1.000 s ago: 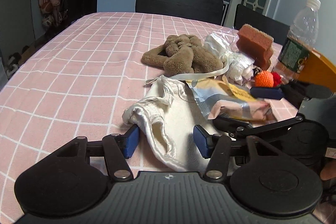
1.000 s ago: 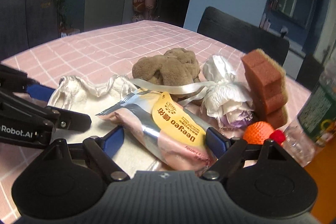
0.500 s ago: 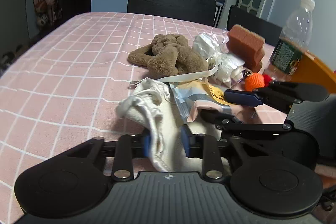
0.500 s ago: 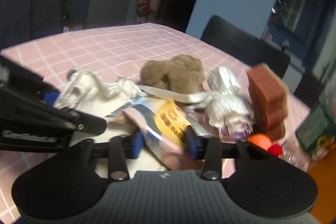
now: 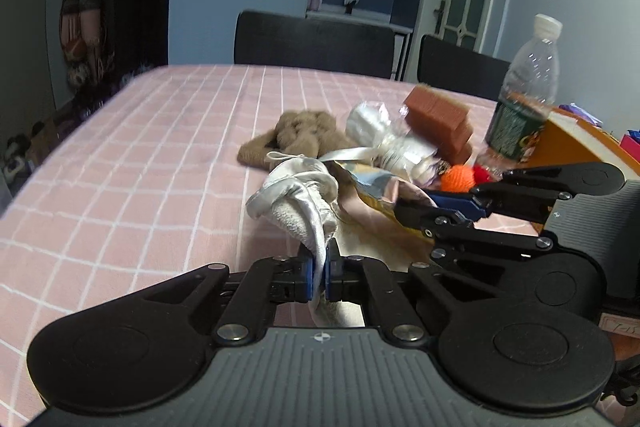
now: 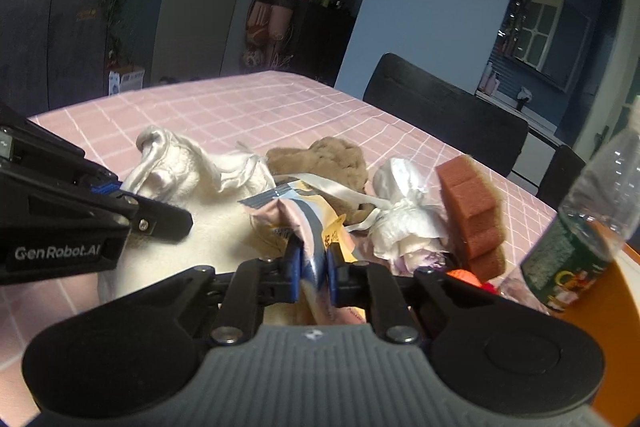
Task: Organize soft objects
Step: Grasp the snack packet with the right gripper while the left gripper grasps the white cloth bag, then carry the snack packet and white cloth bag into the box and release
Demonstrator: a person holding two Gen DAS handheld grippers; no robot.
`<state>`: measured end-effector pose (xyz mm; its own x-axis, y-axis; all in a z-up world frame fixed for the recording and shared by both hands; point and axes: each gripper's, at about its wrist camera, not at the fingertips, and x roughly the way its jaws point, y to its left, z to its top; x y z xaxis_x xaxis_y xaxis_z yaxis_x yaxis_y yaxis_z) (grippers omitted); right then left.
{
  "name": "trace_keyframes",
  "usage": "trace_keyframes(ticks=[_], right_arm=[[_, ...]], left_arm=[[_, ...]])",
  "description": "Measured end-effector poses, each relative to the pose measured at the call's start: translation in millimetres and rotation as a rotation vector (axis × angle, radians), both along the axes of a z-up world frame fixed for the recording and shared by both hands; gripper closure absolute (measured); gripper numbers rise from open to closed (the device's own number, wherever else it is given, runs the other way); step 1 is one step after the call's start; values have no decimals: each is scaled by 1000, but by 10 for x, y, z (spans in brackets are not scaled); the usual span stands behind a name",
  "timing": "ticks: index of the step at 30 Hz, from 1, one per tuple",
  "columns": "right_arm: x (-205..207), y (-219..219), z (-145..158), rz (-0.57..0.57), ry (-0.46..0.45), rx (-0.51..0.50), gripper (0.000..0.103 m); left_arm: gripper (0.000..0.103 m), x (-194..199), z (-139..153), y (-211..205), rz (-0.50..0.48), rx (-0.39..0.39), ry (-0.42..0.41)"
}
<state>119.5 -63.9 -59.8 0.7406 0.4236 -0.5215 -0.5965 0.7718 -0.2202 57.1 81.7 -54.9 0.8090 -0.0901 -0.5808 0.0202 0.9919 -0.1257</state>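
My left gripper [image 5: 319, 273] is shut on the edge of a white drawstring cloth bag [image 5: 298, 203] and lifts it off the pink checked tablecloth [image 5: 160, 147]. The bag also shows in the right wrist view [image 6: 180, 175]. My right gripper [image 6: 313, 267] is shut on a pink and silver foil packet [image 6: 308, 227], which lies at the bag's mouth; the packet also shows in the left wrist view [image 5: 376, 187]. The right gripper also shows in the left wrist view [image 5: 416, 205], just right of the bag.
Behind lie a brown plush toy [image 5: 296, 137], a white wrapped bundle [image 5: 384, 135], stacked brown sponges [image 5: 444, 127], an orange yarn ball [image 5: 458, 178] and a plastic water bottle [image 5: 524, 99]. An orange box [image 5: 576, 143] stands at the right. Black chairs [image 5: 316, 43] stand behind the table.
Both grippers closed: the left on the cloth bag's edge, the right on the foil packet. Both have since risen, lifting the bag and the packet off the table.
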Motion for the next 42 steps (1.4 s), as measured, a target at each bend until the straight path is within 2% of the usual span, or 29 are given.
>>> trace_keyframes(ticks=[14, 19, 22, 29, 35, 38, 42], right_arm=[[-358, -681, 680, -20, 59, 180, 94], [-482, -965, 1001, -24, 75, 234, 94], [-571, -1146, 1204, -40, 47, 243, 94], [-617, -1790, 1604, -165, -4, 248, 94], [-589, -2277, 1658, -313, -29, 210, 94], [-516, -2494, 1588, -368, -11, 212, 94], [-325, -2772, 1448, -439, 53, 230, 94]], left_arm=[[98, -291, 498, -191, -56, 118, -109], [98, -415, 679, -298, -94, 126, -170], [98, -487, 825, -391, -130, 121, -224], [98, -563, 1147, -689, -239, 53, -358], [98, -367, 1330, -1093, -378, -4, -405], [98, -229, 1359, -1334, -448, -30, -399], [98, 60, 1302, -1699, -517, -9, -361]])
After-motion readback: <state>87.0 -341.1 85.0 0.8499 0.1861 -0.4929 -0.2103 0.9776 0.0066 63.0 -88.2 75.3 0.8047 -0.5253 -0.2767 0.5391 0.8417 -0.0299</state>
